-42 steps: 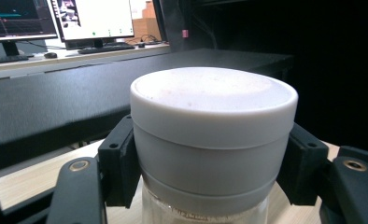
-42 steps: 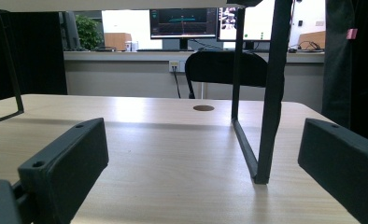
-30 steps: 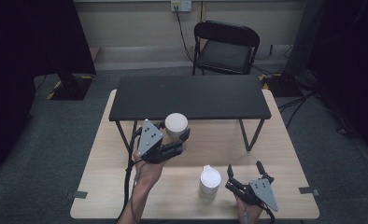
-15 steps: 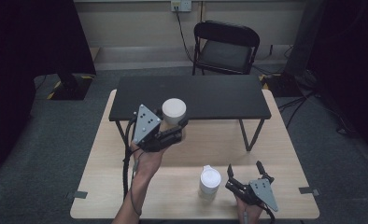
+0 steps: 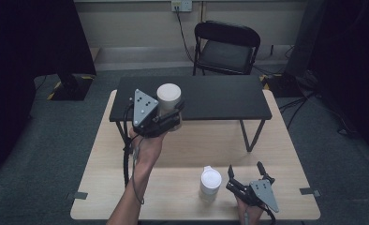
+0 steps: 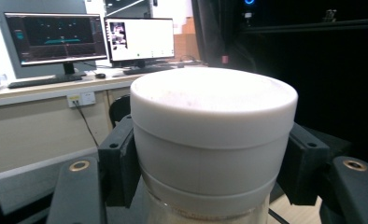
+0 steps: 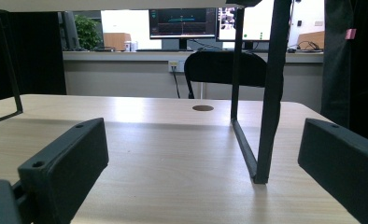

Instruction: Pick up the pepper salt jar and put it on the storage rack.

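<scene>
My left gripper [image 5: 171, 117] is shut on a jar with a white lid [image 5: 168, 97], held upright in the air in front of the left part of the black shelf [image 5: 220, 96]. In the left gripper view the white-lidded jar [image 6: 213, 140] sits squeezed between both black jaws. A second white-lidded jar [image 5: 210, 183] stands on the wooden table [image 5: 182, 145] near its front edge. Just right of that jar my right gripper [image 5: 245, 170] rests low on the table, open, with nothing between its jaws. The right gripper [image 7: 201, 158] looks along the bare tabletop.
The black shelf stands on thin metal legs [image 7: 266, 93] across the back of the table. A black folding chair [image 5: 227, 47] stands behind the table. Monitors [image 6: 56, 37] sit on a desk along the far wall.
My left gripper has lifted the jar and carried it toward the back, from table height up to the shelf's level. The right gripper and the second jar have not moved.
</scene>
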The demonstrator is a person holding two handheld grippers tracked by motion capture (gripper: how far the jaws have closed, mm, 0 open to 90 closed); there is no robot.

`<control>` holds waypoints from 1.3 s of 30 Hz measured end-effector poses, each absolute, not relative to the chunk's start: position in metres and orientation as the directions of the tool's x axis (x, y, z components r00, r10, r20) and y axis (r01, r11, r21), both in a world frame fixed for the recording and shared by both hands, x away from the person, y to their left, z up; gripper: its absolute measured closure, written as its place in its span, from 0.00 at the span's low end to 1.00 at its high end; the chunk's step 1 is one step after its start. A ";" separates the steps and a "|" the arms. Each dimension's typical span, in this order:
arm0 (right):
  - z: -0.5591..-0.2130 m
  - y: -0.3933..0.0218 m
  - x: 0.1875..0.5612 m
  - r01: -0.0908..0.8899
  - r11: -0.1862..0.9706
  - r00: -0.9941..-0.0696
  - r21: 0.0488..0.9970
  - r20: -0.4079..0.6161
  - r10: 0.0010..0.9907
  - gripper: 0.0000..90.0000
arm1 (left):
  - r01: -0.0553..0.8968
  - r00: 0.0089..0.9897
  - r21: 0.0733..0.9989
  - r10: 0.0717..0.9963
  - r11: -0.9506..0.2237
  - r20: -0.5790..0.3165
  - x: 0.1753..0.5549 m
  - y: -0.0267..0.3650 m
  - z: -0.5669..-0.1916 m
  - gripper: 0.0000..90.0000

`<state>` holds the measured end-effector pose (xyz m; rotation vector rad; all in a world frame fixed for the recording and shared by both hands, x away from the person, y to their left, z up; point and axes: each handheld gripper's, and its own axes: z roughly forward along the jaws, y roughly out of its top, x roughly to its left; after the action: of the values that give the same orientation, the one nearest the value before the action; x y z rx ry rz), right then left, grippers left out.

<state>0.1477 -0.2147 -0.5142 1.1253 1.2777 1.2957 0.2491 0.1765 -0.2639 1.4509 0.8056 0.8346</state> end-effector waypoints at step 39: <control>-0.514 -0.215 0.148 -0.027 0.009 -0.117 1.000 -0.012 0.993 0.01 | 0.065 0.382 0.998 0.924 -0.012 -0.014 0.301 0.156 -0.263 0.38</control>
<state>0.1477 -0.2154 -0.5142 1.1239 1.2803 1.2991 0.3011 0.1561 -0.2632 1.4169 0.9608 0.8816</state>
